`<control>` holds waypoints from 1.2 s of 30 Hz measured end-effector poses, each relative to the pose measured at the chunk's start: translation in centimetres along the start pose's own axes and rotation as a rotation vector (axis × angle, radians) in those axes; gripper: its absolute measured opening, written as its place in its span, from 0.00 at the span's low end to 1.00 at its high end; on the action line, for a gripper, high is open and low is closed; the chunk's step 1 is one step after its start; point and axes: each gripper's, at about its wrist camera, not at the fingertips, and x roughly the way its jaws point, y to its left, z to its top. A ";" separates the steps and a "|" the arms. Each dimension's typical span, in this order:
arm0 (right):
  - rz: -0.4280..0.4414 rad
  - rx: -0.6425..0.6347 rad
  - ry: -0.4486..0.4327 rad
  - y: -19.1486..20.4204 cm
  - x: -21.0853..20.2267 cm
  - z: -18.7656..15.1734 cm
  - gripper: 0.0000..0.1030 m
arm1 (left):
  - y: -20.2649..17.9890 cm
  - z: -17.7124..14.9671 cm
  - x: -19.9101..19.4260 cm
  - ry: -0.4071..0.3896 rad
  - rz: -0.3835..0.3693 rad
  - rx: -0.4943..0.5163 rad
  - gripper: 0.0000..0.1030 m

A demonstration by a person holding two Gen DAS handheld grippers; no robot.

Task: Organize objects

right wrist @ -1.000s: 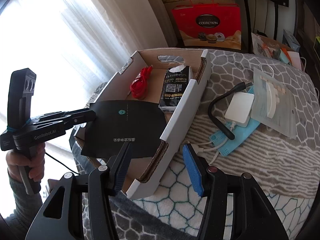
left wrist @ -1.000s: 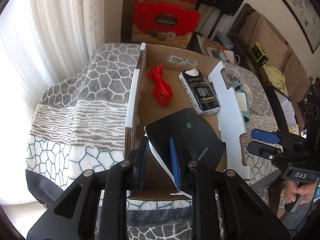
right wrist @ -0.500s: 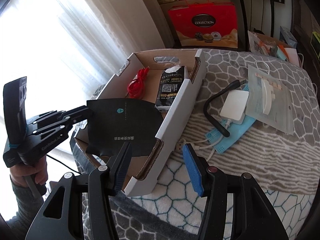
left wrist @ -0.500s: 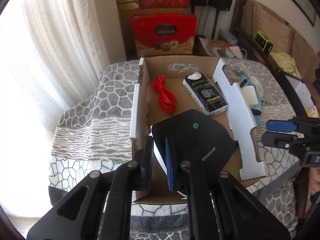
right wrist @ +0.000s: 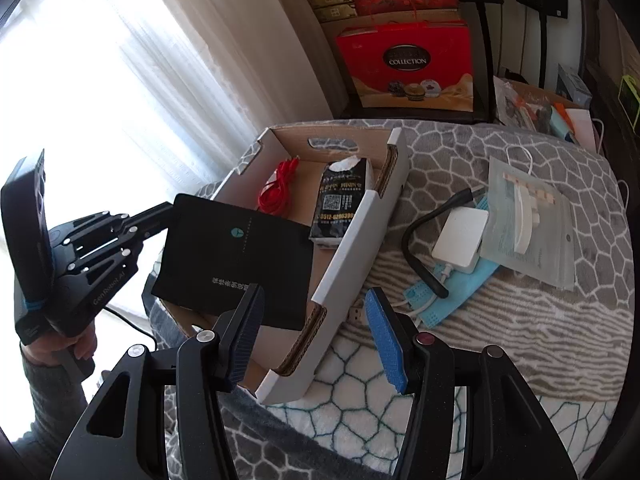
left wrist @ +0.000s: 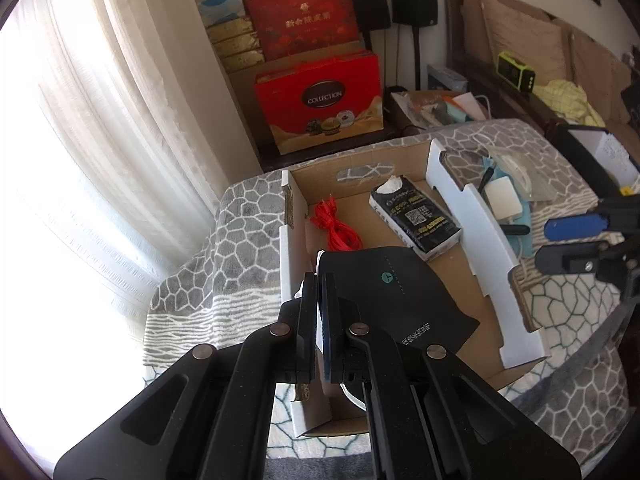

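The left gripper (left wrist: 320, 300) has its jaws pressed together on one edge of a black booklet (left wrist: 384, 296), a flat dark cover with a small teal emblem and pale lettering, white pages showing at the pinched edge; seen from the right wrist, the booklet (right wrist: 236, 256) is held off the bottom of the cardboard box (right wrist: 352, 240), over its near end, tilted with one corner jutting past the box's left wall; the person's hand (right wrist: 60, 344) grips the left gripper's handle low at the left. Inside the box lie a coiled red cable (left wrist: 336, 228) near the left wall and, beside it to the right, a black packet (left wrist: 416, 216) with a code square printed on it (its torn white top points to the far wall with the handle cut-out). The right gripper (right wrist: 312, 336) hangs with jaws spread and nothing between them, above the box's near right corner. On the patterned blanket (right wrist: 520, 320) right of the box rest a white adapter (right wrist: 460, 244) with a black cord, a blue face mask (right wrist: 444, 300) under it, and a clear zip bag (right wrist: 528, 232) touching the adapter.
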 end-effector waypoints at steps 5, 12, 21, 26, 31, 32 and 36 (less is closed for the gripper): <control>-0.003 -0.003 0.008 0.2 0.3 0.0 0.53 | -0.7 -0.6 1.3 0.031 0.031 0.143 0.02; -0.009 0.000 0.027 0.2 1.1 -0.6 0.53 | -1.6 -0.8 3.3 0.062 0.080 0.255 0.02; -0.020 0.009 0.023 -0.4 0.9 -0.2 0.54 | -2.8 -1.9 4.2 0.126 -0.005 0.385 0.02; -0.013 0.016 0.026 -0.3 1.0 -0.4 0.53 | -3.3 -0.7 5.3 0.140 -0.017 0.361 0.02; -0.024 0.002 0.031 -0.2 0.7 -0.7 0.53 | -4.7 -1.3 6.2 0.154 0.060 0.402 0.05; -0.023 0.005 0.029 -0.3 0.6 -0.7 0.53 | -4.4 -1.2 6.1 0.150 0.044 0.375 0.05; -0.020 0.025 0.015 -1.0 0.1 -0.6 0.53 | -2.4 -0.6 5.0 0.144 -0.039 0.204 0.41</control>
